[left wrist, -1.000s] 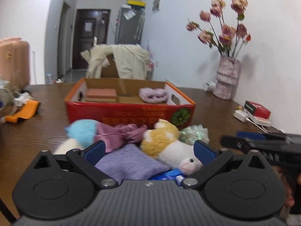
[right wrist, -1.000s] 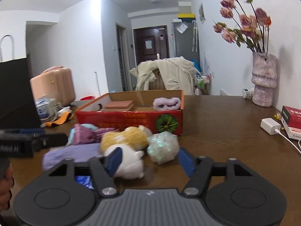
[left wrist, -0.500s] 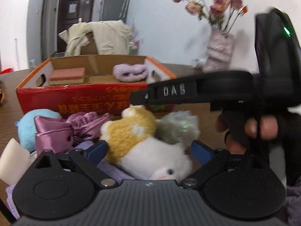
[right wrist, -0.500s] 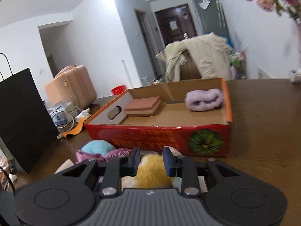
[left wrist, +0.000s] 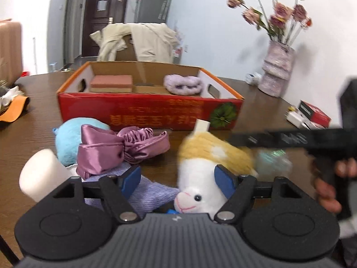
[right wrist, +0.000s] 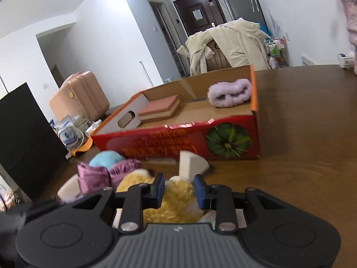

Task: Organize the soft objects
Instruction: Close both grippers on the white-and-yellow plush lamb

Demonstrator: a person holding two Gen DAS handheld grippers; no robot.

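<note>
brown tabletop, red box behind a pile of soft things. right claw has just narrowed onto the plush toy, pinching its yellow back. left claw closing, half wide, not yet pressing. toy lifted off the pile; box likely next.

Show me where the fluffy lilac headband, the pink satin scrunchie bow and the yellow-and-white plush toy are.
Fluffy lilac headband (right wrist: 229, 96): right wrist view, middle of its front.
Pink satin scrunchie bow (left wrist: 100, 154): left wrist view, on the knot.
Yellow-and-white plush toy (left wrist: 212, 149): left wrist view, on its yellow back.
</note>
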